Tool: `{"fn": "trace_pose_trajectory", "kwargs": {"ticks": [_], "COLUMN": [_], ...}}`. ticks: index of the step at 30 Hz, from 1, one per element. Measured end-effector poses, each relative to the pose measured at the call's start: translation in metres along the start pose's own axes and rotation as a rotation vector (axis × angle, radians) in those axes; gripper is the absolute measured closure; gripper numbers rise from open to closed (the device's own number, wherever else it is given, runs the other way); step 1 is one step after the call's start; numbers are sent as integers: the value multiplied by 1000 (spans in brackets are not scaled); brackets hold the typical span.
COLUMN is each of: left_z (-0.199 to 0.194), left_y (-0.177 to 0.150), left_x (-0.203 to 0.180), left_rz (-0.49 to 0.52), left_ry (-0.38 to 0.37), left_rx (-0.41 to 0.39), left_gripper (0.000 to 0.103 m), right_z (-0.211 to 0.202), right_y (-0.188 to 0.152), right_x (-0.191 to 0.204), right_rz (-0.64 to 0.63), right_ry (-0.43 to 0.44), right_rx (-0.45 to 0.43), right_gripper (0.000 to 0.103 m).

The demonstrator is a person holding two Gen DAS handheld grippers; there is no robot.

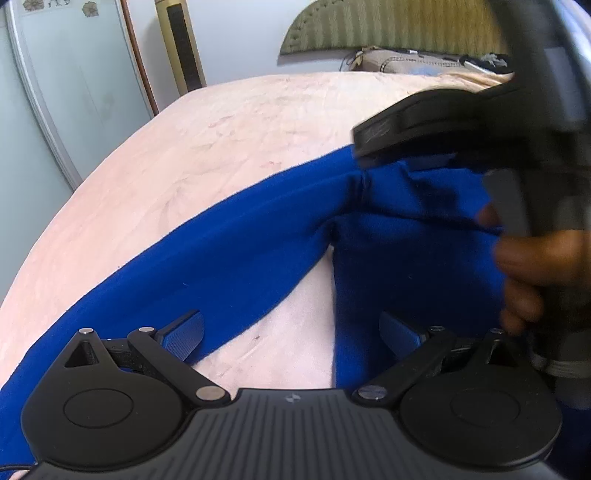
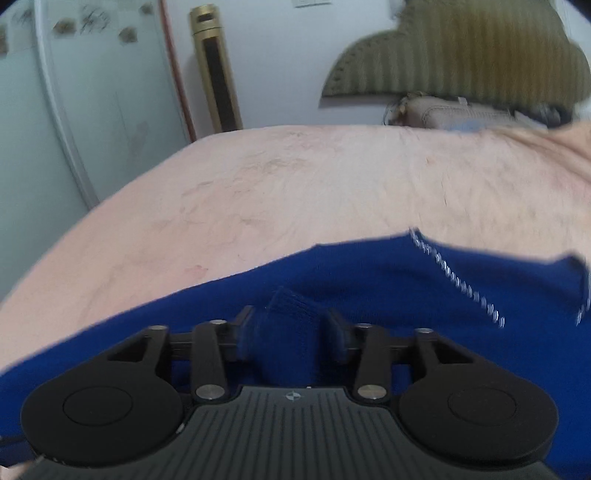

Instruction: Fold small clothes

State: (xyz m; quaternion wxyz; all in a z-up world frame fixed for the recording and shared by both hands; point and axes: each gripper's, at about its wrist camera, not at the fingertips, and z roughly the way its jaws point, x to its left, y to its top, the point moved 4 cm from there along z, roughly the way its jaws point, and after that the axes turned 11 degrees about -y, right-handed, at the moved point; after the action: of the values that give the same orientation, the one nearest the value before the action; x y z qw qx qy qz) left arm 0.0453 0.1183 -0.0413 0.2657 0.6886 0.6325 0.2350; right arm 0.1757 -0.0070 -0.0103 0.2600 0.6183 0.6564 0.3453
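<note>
A blue garment [image 1: 229, 251] lies spread on a pink bed [image 1: 207, 129], one sleeve running toward the lower left. My left gripper [image 1: 291, 336] is open, its fingers wide apart just above the bed and the cloth, holding nothing. My right gripper [image 2: 288, 332] is shut on a bunched fold of the blue garment [image 2: 369, 280], near a white-stitched seam [image 2: 458, 284]. In the left wrist view the right gripper [image 1: 364, 151] reaches in from the upper right and pinches the cloth near the armpit, lifting it slightly.
The pink bed [image 2: 295, 177] stretches ahead. A green headboard [image 1: 388, 29] and a beige pillow [image 1: 406, 61] are at the far end. A gold tower fan [image 1: 181, 44] and a glass door [image 1: 74, 92] stand to the left.
</note>
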Motion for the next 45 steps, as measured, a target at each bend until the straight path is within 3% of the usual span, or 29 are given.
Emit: {"fn": "trace_pose_trajectory", "kwargs": {"ticks": [4, 6, 10, 14, 17, 19, 22, 24, 28, 31, 34, 40, 45], "left_z": [-1, -1, -11, -19, -18, -23, -32, -41, -63, -74, -88, -96, -92], "left_y": [-1, -1, -1, -3, -7, -11, -18, -30, -63, -88, -106, -128, -130], "left_x": [3, 3, 1, 8, 16, 21, 36, 53, 100, 133, 164, 214, 244], "left_rz": [-5, -12, -6, -12, -66, -100, -162, -247, -555, -802, -985, -1190, -1224], "left_ry": [17, 19, 0, 26, 45, 54, 119, 161, 196, 158, 76, 10, -42], "left_rx": [1, -1, -30, -58, -33, -25, -36, -44, -90, -149, -276, -480, -533], "left_gripper": [1, 1, 1, 1, 1, 1, 1, 1, 1, 2, 2, 2, 2], "right_z": [-28, -26, -4, -24, -23, -20, -41, -57, -74, -84, -100, -120, -122], "right_y": [5, -1, -21, -21, -26, -34, -34, -36, -46, -50, -51, -48, -51], "right_x": [-15, -24, -28, -24, -18, -19, -16, -12, -8, -10, -14, -22, -29], "right_rz": [54, 85, 75, 66, 1, -20, -22, -41, -68, -56, -50, -49, -30], "right_ry": [15, 4, -7, 14, -4, -47, -15, 10, 41, 85, 103, 91, 74], "right_rx": [-40, 4, 154, 90, 102, 154, 95, 55, 24, 27, 0, -68, -62], "right_gripper": [45, 40, 41, 39, 27, 29, 29, 23, 21, 21, 21, 17, 14]}}
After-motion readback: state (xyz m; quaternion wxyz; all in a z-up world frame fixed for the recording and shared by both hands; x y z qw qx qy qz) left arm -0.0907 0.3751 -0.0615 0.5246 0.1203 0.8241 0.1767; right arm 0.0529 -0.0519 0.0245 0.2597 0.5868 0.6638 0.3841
